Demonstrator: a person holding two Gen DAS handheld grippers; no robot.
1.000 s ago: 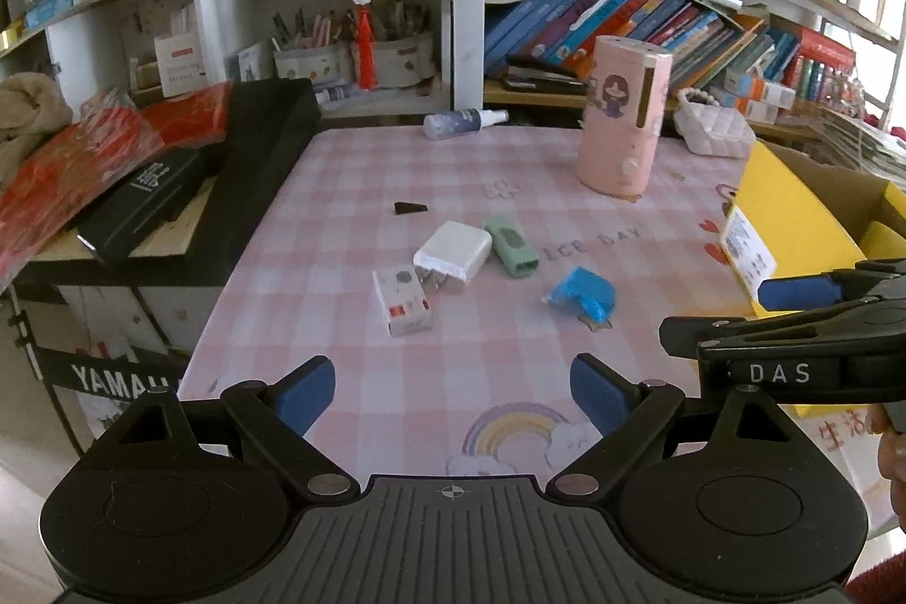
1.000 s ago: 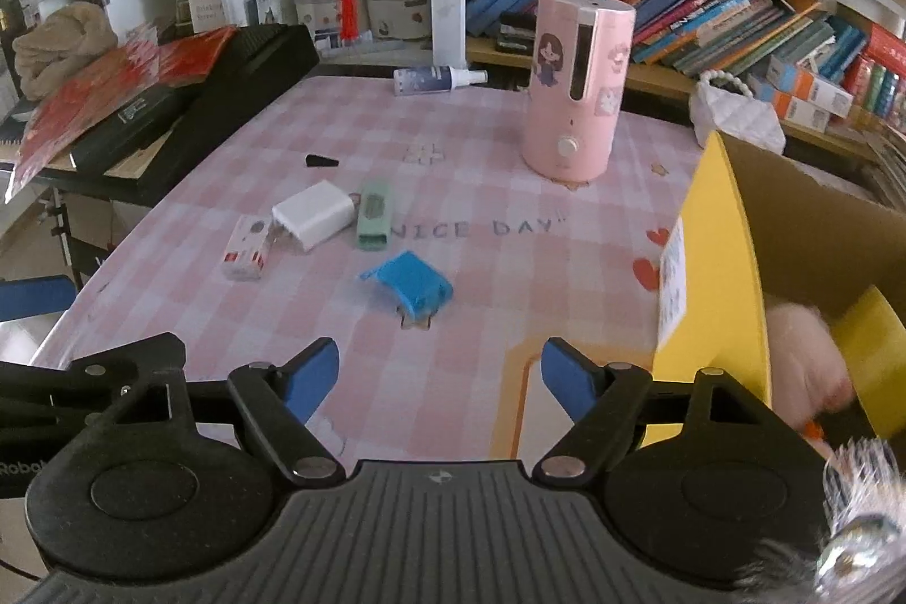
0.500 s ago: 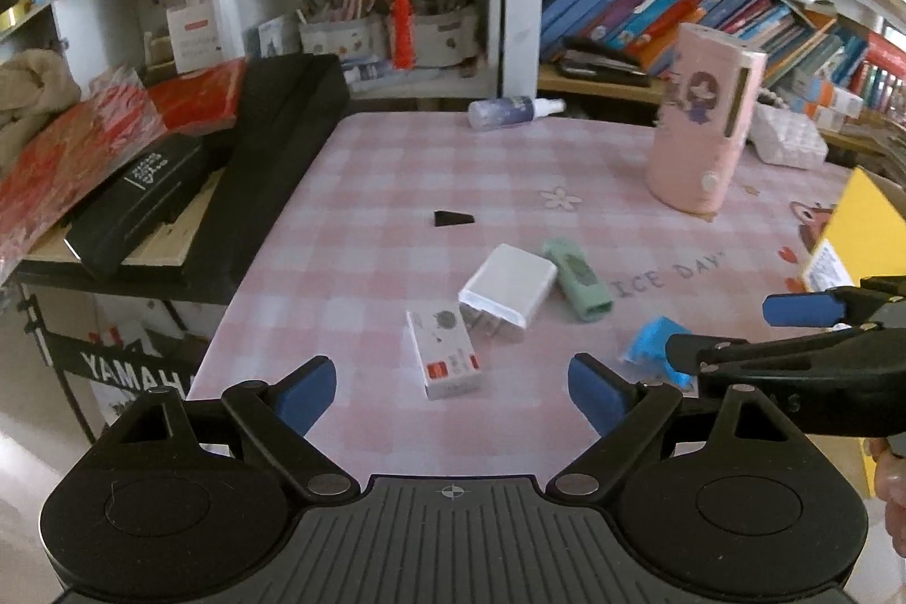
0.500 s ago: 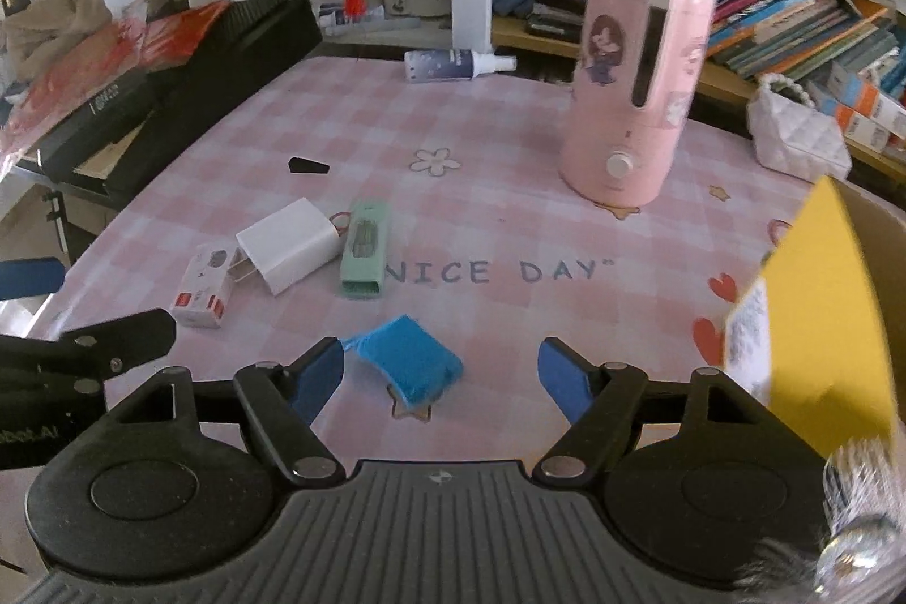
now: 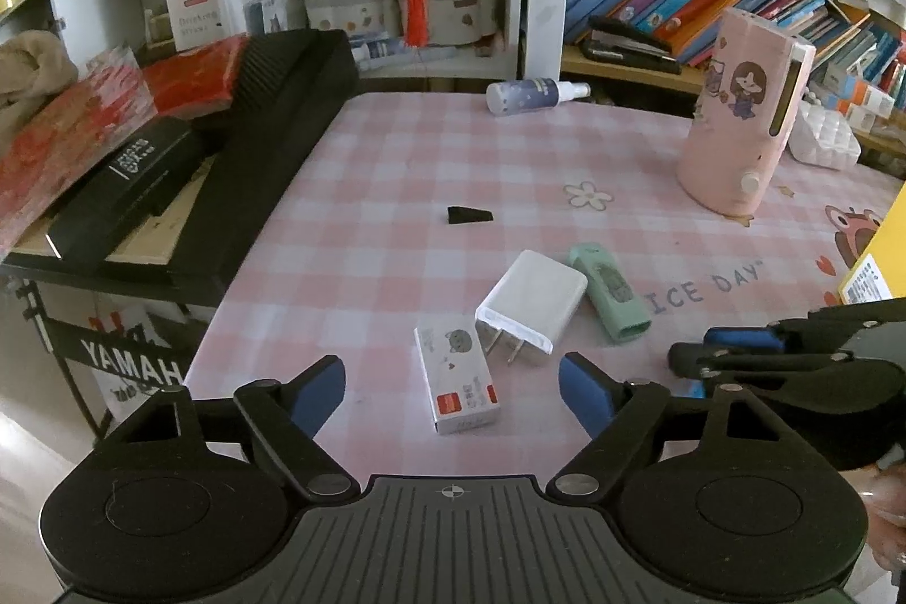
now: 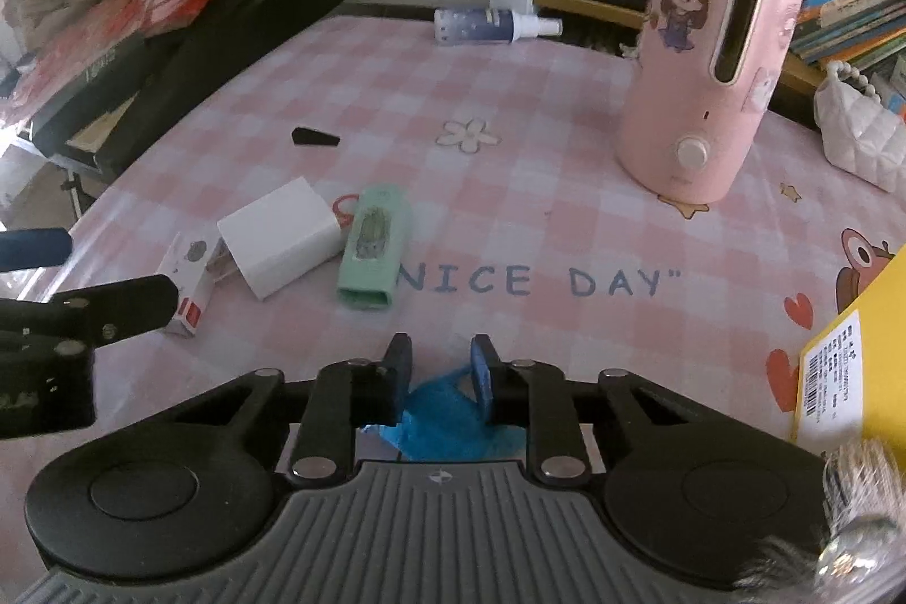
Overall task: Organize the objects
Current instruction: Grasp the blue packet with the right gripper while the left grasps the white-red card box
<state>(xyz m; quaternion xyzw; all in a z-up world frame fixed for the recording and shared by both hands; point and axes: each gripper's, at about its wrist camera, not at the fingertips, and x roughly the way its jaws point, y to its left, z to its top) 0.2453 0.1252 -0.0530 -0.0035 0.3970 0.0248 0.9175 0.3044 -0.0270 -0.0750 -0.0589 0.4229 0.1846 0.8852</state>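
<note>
Blue crumpled item (image 6: 439,414) — pinched between right gripper's (image 6: 437,366) closed jaws.

The right gripper (image 6: 436,366) has come down over the blue cloth (image 6: 447,420) and its jaws have just squeezed shut on it. The left gripper (image 5: 452,394) moved closer to the little white box (image 5: 457,388) (its jaws closed a bit, nothing pinched).

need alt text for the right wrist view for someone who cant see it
The right claw is shut on a crumpled blue cloth on a pink checked tablecloth. Beyond it lie a mint green case, a white charger and a small white box, with a tall pink humidifier standing at the right.
</note>
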